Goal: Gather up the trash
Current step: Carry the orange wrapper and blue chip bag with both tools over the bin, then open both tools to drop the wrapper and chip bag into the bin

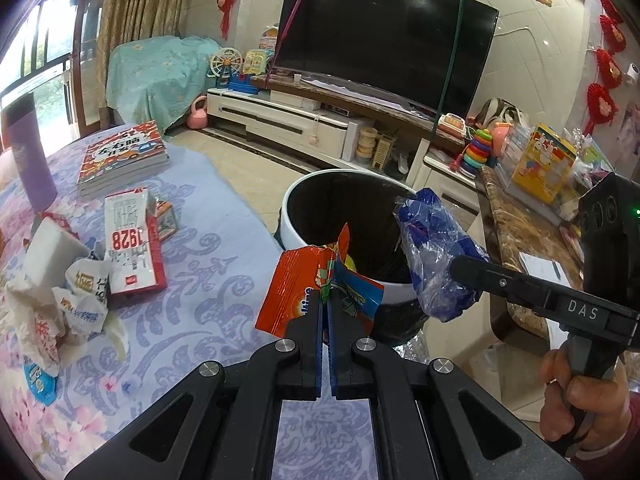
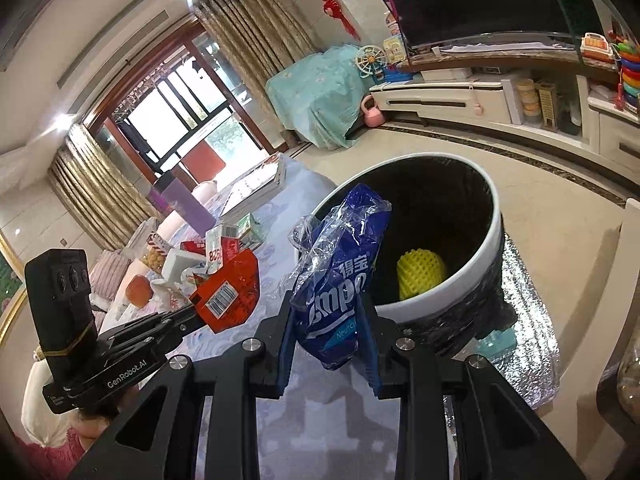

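Observation:
My left gripper is shut on a red and blue snack wrapper and holds it at the near rim of the white trash bin. The wrapper also shows in the right wrist view. My right gripper is shut on a crumpled blue plastic tissue pack wrapper, held over the bin's near rim. That wrapper shows in the left wrist view over the bin's right side. A yellow foam fruit net lies inside the bin.
On the purple patterned tablecloth lie crumpled white papers, a red and white carton, a stack of books and a purple bottle. A TV on its stand is behind the bin. A marble counter is at right.

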{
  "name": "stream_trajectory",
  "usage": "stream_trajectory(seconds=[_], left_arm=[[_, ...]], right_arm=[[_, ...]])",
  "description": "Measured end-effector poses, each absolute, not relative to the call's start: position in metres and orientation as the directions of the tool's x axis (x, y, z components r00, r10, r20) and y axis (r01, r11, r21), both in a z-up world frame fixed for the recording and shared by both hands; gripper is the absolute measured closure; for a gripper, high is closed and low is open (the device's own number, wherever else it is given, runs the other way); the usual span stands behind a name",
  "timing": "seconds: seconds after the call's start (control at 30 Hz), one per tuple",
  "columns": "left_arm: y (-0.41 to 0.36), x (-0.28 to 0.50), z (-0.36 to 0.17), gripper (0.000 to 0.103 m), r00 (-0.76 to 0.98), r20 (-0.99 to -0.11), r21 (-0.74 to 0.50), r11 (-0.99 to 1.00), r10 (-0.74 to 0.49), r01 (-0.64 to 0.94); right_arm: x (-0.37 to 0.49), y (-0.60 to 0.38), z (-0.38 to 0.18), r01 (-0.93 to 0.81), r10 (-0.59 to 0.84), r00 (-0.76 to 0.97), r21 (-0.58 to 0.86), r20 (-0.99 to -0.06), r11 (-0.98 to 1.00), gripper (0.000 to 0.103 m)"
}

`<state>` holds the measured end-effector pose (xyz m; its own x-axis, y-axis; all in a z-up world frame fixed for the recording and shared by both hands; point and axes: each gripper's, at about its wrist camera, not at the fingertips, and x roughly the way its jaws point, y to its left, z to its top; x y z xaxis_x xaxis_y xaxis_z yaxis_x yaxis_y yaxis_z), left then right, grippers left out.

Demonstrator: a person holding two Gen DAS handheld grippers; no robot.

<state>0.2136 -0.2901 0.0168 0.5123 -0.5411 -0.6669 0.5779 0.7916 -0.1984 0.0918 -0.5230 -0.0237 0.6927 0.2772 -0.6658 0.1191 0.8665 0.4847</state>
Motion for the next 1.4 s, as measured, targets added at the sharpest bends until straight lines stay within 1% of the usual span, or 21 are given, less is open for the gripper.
stream_trajectory(seconds=[0.67, 1.4], left_arm=[[-0.329, 0.244, 0.022, 0.102, 0.495, -0.671, -0.178, 0.768, -0.552, 0.615], [-0.377, 0.291, 0.008, 0.102, 0.439, -0.72, -0.173, 0.752, -0.537, 0.636]], right_arm=[[0.111, -0.547, -0.024, 0.16, 0.221, 0.686, 0.439, -0.693, 0.884, 0.074], [0.141, -0.572, -0.035, 0.192, 0.187, 0.644, 0.393, -0.742, 0.899, 0.074]])
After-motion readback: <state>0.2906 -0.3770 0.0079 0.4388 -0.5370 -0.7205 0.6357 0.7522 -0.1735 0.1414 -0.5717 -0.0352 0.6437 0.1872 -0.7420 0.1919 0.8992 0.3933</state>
